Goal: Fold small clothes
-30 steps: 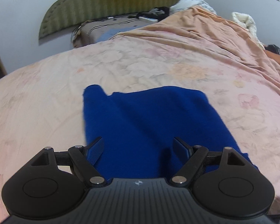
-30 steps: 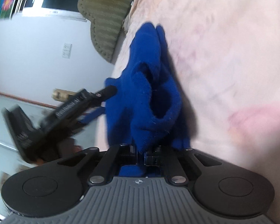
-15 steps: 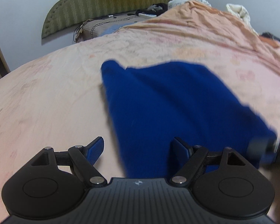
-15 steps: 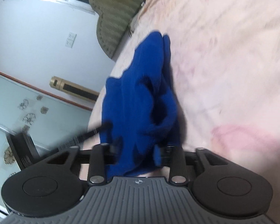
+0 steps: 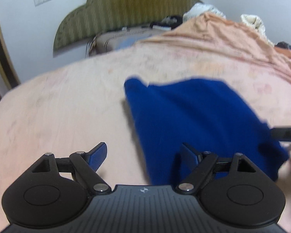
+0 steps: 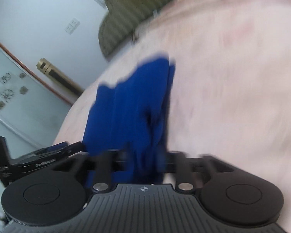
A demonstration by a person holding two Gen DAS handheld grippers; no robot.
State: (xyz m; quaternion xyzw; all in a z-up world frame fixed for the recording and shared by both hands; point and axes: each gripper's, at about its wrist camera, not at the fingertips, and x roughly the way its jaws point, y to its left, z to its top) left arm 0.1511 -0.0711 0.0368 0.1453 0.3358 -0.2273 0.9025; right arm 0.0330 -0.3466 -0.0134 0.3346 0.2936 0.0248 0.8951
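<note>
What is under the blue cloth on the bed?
The blue cloth lies on the peach bedspread, which shows all around it. Whatever sits directly beneath the cloth is covered, so I cannot tell if anything else is there.

We see a deep royal-blue garment (image 5: 194,116), plain and without any print, lying near the middle of the bed, whose cover (image 5: 58,116) is pale peach-pink with faint, washed-out floral marks in rose and tan. Toward the far right corner of the bed the cover turns a stronger orange-peach. At the head edge stands an olive-green headboard (image 5: 126,13) with vertical ribbed stripes, against a white wall (image 5: 29,29). Our left gripper (image 5: 143,156) is matte black with blue textured pads (image 5: 98,156); our right gripper (image 6: 143,161) is the same black.
</note>
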